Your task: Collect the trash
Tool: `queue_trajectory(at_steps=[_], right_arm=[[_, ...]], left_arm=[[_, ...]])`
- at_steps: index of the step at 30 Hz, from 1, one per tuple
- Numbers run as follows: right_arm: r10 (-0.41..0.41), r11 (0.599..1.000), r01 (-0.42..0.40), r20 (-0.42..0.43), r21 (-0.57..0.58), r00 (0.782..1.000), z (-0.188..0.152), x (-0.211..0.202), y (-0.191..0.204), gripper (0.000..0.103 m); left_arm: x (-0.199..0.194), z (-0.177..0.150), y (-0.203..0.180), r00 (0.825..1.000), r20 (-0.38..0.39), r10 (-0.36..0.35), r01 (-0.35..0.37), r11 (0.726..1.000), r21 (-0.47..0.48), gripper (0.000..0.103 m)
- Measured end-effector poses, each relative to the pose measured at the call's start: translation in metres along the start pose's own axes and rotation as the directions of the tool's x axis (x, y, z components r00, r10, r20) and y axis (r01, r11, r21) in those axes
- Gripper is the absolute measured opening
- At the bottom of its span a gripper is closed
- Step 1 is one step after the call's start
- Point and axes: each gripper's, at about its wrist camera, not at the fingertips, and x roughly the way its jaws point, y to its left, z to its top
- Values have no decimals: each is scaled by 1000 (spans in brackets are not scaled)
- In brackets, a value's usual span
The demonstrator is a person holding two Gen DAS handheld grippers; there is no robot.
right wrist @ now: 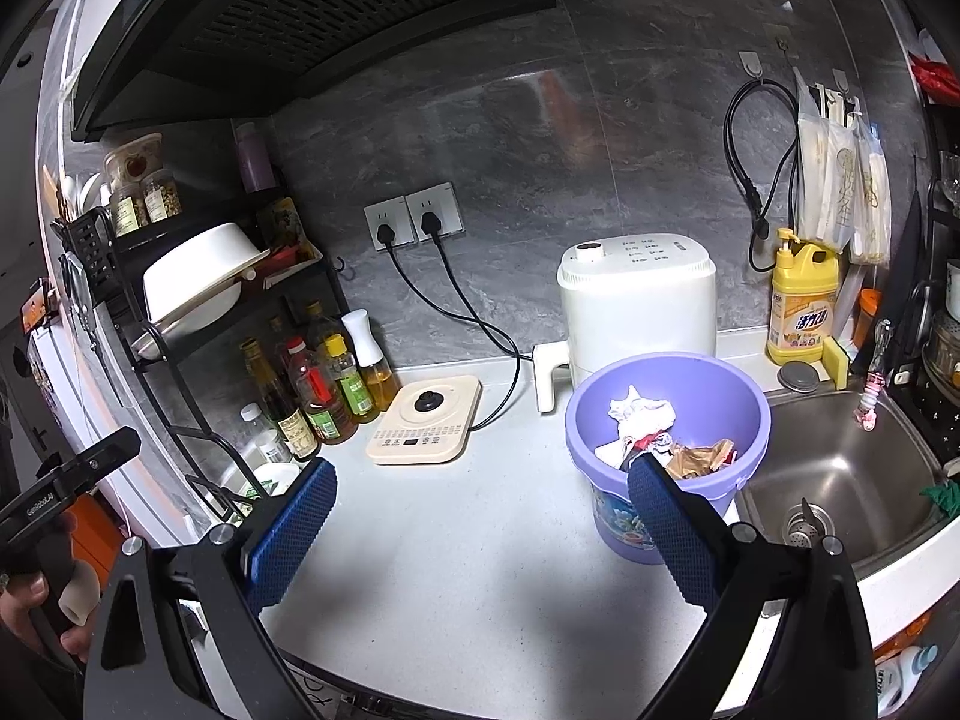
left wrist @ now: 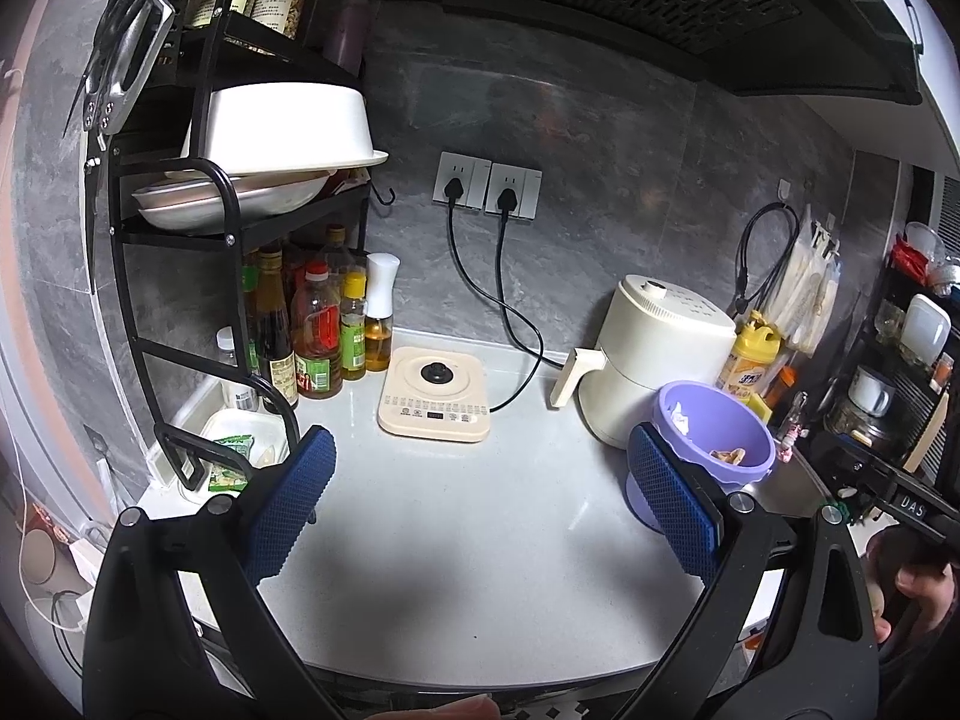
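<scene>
We see the purple bucket (right wrist: pixel 668 420) standing on the white counter (right wrist: pixel 468 540), right of centre and just left of the sink (right wrist: pixel 840 468), with crumpled trash (right wrist: pixel 645 420) lying inside it: white paper, something red, a brown wrapper. In the right wrist view the right gripper (right wrist: pixel 480 531) has its blue pads spread wide and holds nothing; the right pad (right wrist: pixel 672 531) overlaps the bucket's near rim in the picture, though we cannot tell whether it touches, and the left pad sits over bare counter. In the left wrist view the left gripper (left wrist: pixel 480 501) is likewise wide and empty, its right pad (left wrist: pixel 675 504) covering the near left side of the bucket (left wrist: pixel 720 420), its left pad near the foot of the black rack (left wrist: pixel 180 240). Between the fingers of both there is only bare counter, with the cream hotplate (left wrist: pixel 435 393) farther back. The left view shows only a little of the bucket's contents, and its base is hidden by the pad. The white air fryer (right wrist: pixel 639 300) stands just behind the bucket, partly covered by it. Both grippers point forward over the counter from its near edge, roughly level. A hand (right wrist: pixel 36 612) shows at the left edge of the right view gripping the other handle, and fingers (left wrist: pixel 918 588) show at the right edge of the left view, both cut off by the frame.
</scene>
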Motion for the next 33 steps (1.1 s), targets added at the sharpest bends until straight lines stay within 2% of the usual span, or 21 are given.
queue_trajectory(at_steps=[25,33], right_arm=[[-15,1000,14,-11,-9,1000,3,9,-4,96],[-24,1000,24,-21,-5,999,2,15,-3,96]], left_arm=[[9,-2,2,1000,-12,17,-17,1000,-6,97],[19,-2,-1,1000,-30,1,-1,1000,12,97]])
